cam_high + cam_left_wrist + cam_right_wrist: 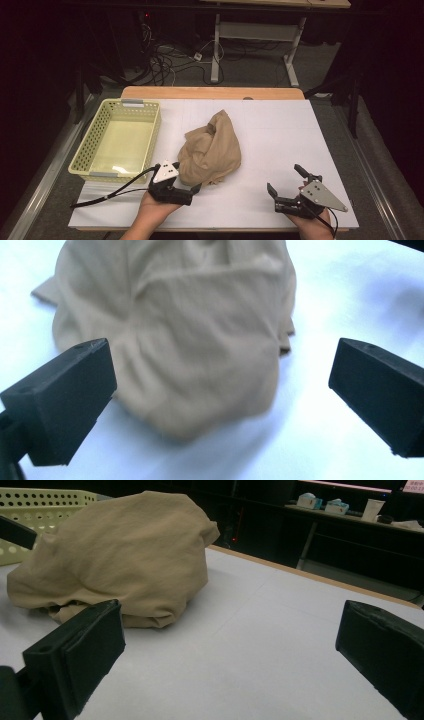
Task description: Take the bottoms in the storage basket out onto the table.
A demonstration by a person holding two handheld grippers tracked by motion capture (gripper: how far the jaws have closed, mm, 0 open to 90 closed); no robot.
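A: How much room was there around the work?

B: The white rectangular table top (280, 125) lay broad and mostly bare. Its right half was open from the near edge to the far wooden strip, and a bare band ran along the near edge between the two hands. On the left, a pale yellow perforated plastic basket (95, 137) stood with its long side running near to far, reaching the table's left edge.

A: And the cloth?

B: The crumpled tan fabric bundle (212, 147) sat heaped near the middle of the table, just right of the basket and apart from it. In the right gripper view it rose as a rounded mound (115, 555) to the left, with the basket behind it.

A: Where was it relative to the grippers?

B: The left gripper (196, 189) lay at the bundle's near left corner, its tips right against the near hem; I could not tell whether they touched. Its jaws were spread wide, and in the left gripper view the cloth (175, 340) lay ahead of them, between their lines but not pinched. The right gripper (287, 179) was well apart from the bundle, off to the right, jaws also spread with bare table between them.

A: The hands?

B: Both came in from the near edge. The left hand (152, 207) held its gripper low and pointing right; the right hand (312, 222) angled its gripper toward the far left.
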